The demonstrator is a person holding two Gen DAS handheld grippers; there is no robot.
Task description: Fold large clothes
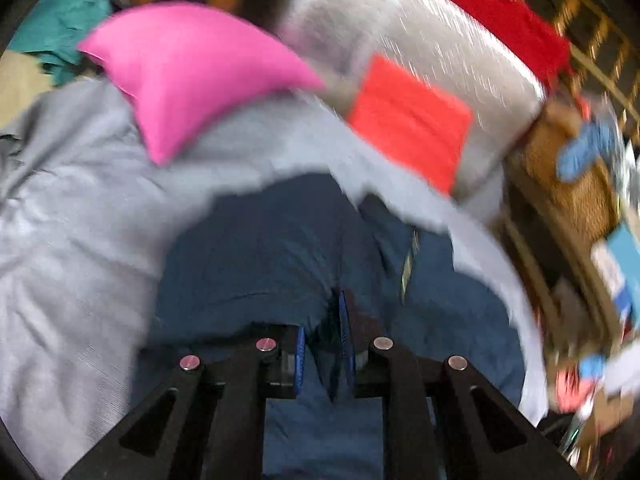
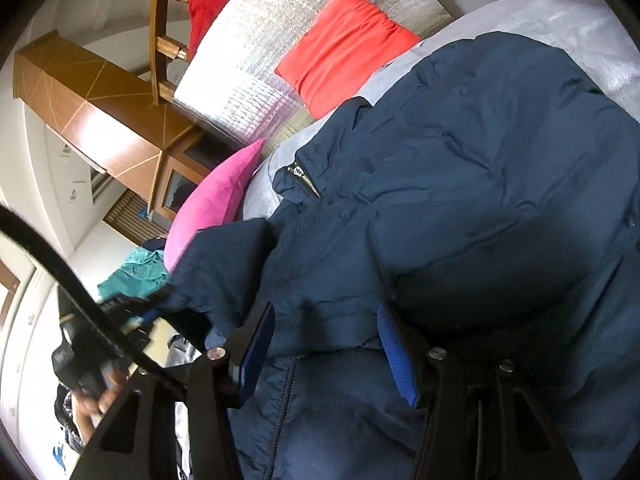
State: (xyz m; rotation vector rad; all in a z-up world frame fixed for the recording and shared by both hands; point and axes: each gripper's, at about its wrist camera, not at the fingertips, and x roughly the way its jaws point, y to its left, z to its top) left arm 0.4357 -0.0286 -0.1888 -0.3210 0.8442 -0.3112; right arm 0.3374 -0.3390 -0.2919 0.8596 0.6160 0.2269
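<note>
A large navy puffer jacket [image 2: 460,208] lies bunched on a bed with a light grey sheet [image 2: 568,32]; its zipper [image 2: 304,178] shows near the collar. In the left wrist view the jacket [image 1: 272,248] fills the middle, and my left gripper [image 1: 324,344] is shut on a fold of its fabric. That view is blurred by motion. My right gripper [image 2: 328,344] is open, with its blue pads on either side of a puffy fold of the jacket. The left gripper [image 2: 132,320] also shows in the right wrist view, holding a sleeve end off the bed's edge.
A pink pillow [image 1: 192,80] and a red-orange cushion [image 1: 408,124] lie at the head of the bed against a silver quilted panel [image 1: 400,32]. A teal garment [image 1: 60,20] lies beyond the pink pillow. Wooden furniture [image 2: 100,112] stands beside the bed.
</note>
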